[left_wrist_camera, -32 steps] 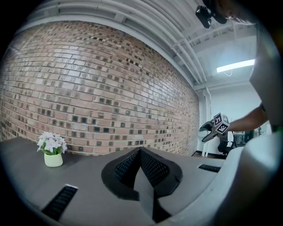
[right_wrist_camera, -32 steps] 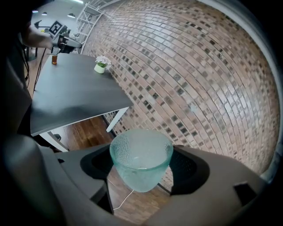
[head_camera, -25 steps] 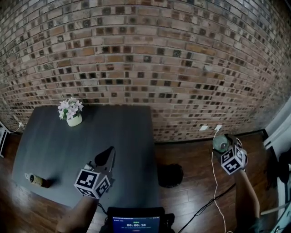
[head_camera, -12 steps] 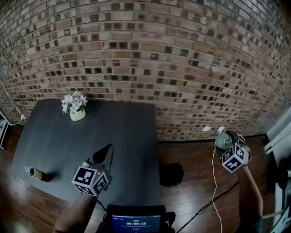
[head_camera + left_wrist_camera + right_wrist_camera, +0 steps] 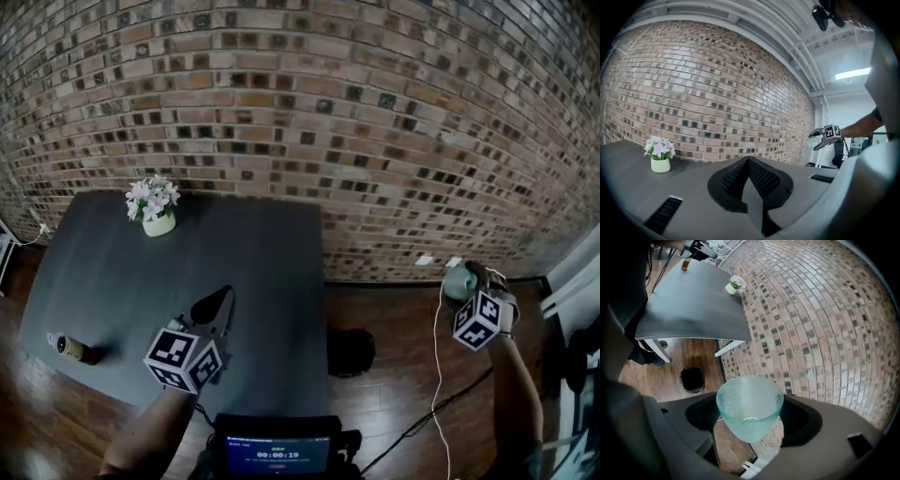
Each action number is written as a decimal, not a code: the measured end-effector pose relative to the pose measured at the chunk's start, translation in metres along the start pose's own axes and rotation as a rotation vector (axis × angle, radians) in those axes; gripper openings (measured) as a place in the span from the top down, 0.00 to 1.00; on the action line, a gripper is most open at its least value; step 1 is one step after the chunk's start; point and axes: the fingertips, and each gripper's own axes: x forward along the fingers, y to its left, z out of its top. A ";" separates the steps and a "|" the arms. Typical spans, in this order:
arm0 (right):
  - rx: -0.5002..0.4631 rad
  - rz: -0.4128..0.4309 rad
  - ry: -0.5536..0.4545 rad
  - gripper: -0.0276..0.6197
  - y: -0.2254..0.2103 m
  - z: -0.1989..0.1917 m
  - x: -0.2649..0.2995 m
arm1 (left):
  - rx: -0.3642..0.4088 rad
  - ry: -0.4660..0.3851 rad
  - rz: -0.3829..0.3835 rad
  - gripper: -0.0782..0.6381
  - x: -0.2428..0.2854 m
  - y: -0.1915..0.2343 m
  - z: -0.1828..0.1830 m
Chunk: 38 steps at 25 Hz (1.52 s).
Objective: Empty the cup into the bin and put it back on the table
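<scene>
Head view: one table [image 5: 112, 281] at left, one bin [image 5: 351, 352] at lower centre, one cup [image 5: 456, 283] at right, clamped in the right gripper [image 5: 466, 279]. Left gripper view: the left gripper [image 5: 749, 161] is closed and empty. Right gripper view: the cup sits at centre, between two jaws.

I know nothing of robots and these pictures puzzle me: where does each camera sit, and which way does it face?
Head view: on the person's head, facing steeply down at table, bin and wall; both forearms, left gripper and right gripper show.
Left gripper view: on that gripper, facing level across the table to the wall; its shut jaws show.
Right gripper view: on that gripper, facing down at floor and bin; its jaws grip the cup.
Shared: all three see the flowers.
</scene>
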 end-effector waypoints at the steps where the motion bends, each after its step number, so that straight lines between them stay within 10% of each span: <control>1: -0.006 -0.004 0.003 0.36 -0.001 0.000 0.000 | -0.004 -0.002 -0.002 0.89 0.000 0.000 0.001; 38: -0.255 -0.041 0.095 0.36 -0.012 0.008 -0.015 | 0.073 0.057 -0.012 0.89 -0.001 -0.001 -0.009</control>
